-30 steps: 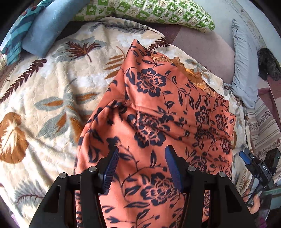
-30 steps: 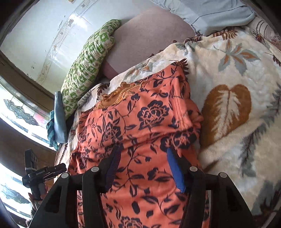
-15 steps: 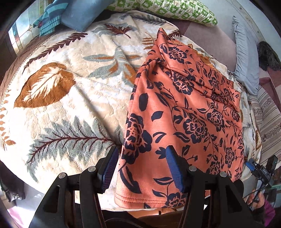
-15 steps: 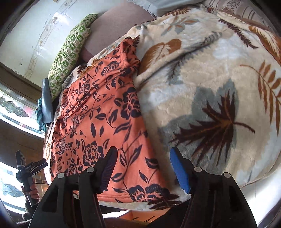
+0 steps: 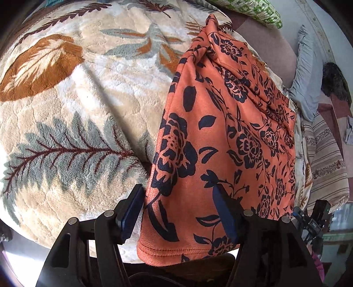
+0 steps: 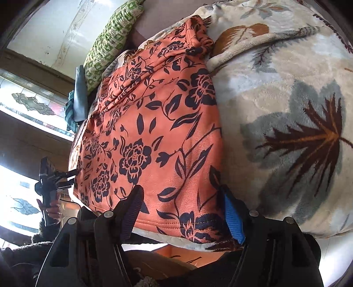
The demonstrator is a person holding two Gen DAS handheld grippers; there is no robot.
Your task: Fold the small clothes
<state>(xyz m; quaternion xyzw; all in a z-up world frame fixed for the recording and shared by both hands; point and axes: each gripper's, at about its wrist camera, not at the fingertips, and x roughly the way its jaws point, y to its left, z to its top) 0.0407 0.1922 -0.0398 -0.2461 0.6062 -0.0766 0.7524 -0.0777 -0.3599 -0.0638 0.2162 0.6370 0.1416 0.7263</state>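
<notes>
An orange garment with dark blue flowers (image 5: 231, 132) lies stretched lengthwise on a leaf-patterned blanket (image 5: 77, 110), its hem at the bed's near edge. My left gripper (image 5: 178, 212) hovers over the hem's left corner. Its jaws are opening, with the cloth lying between them and the pads clear of it. In the right wrist view the same garment (image 6: 154, 132) lies beside the blanket (image 6: 286, 110). My right gripper (image 6: 182, 212) straddles the hem's right corner, its jaws also opening around loose cloth. The far end of the garment is bunched in folds.
A green checked pillow (image 5: 253, 11) and a grey-blue pillow (image 5: 308, 77) lie at the far side of the bed. A striped cover (image 5: 326, 165) hangs to the right. A hand (image 6: 51, 209) holds the other gripper (image 6: 50, 181) at the left, before a window (image 6: 26, 106).
Both grippers drew back from over the garment's middle to its hem at the bed's near edge. The cloth went from draped and raised to lying stretched out, and both jaws widened.
</notes>
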